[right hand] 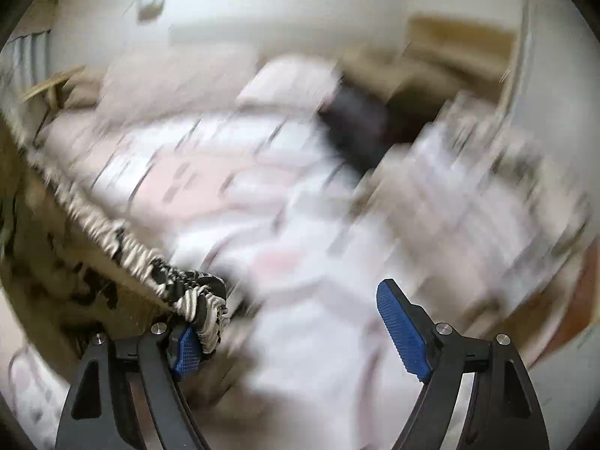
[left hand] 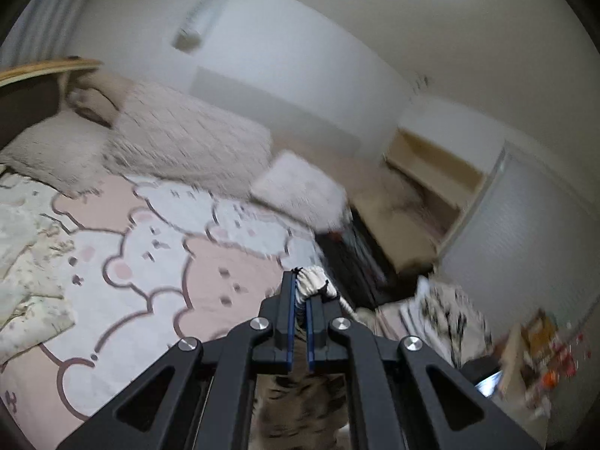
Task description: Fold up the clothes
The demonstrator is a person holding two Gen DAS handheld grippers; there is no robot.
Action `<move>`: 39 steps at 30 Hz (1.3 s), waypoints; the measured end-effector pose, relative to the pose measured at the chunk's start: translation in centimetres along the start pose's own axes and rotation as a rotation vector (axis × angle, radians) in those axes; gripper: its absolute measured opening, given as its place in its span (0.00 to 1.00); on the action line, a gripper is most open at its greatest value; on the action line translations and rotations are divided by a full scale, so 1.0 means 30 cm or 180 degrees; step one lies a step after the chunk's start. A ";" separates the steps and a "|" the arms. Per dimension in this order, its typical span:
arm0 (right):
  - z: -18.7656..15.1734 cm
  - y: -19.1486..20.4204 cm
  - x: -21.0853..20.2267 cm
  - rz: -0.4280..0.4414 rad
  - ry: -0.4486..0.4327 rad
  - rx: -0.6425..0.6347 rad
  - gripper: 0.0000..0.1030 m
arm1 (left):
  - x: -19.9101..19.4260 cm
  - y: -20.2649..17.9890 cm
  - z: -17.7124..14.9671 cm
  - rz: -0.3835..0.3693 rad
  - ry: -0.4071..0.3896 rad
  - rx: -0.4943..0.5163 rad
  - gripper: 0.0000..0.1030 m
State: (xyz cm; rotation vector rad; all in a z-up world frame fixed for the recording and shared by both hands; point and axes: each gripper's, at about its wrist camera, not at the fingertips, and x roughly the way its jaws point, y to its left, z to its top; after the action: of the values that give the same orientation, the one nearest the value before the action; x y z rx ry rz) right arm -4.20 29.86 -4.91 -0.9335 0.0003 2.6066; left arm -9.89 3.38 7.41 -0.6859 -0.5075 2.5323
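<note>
My left gripper (left hand: 302, 292) is shut on the striped elastic hem (left hand: 313, 281) of a brown patterned garment (left hand: 300, 405), which hangs down below the fingers above the bed. In the right wrist view the same garment (right hand: 56, 262) fills the left side, and its black-and-white ribbed hem (right hand: 195, 300) drapes over my right gripper's left finger (right hand: 185, 348). My right gripper (right hand: 296, 300) is open wide; the hem lies on one pad only. The right view is heavily motion-blurred.
A bed with a pink and white bear-print sheet (left hand: 157, 262) lies below. A pale floral garment (left hand: 30, 262) lies at its left. Fluffy blankets (left hand: 187, 142) and a pillow (left hand: 300, 187) sit at the far side. Clutter (left hand: 536, 352) and a stack of cloth (left hand: 442, 311) stand at the right.
</note>
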 end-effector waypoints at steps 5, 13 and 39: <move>0.392 -0.096 -0.241 -0.0216 -0.0941 -0.0190 0.82 | -0.136 -0.058 0.150 0.0048 -0.0611 0.0201 0.05; 0.689 -0.099 -0.731 -0.0489 -0.2280 -0.0334 0.95 | -0.486 -0.279 0.373 0.0342 -0.1732 0.0980 0.13; 1.035 0.102 -0.369 -0.0167 -0.0878 -0.1220 0.95 | -0.151 0.011 0.557 0.0649 -0.1318 0.0094 0.19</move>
State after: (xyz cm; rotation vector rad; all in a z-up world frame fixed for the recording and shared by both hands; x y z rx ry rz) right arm -16.41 27.03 25.72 -0.6665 -0.6048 2.7125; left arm -15.66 -3.02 22.45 -0.2045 -0.5584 2.8825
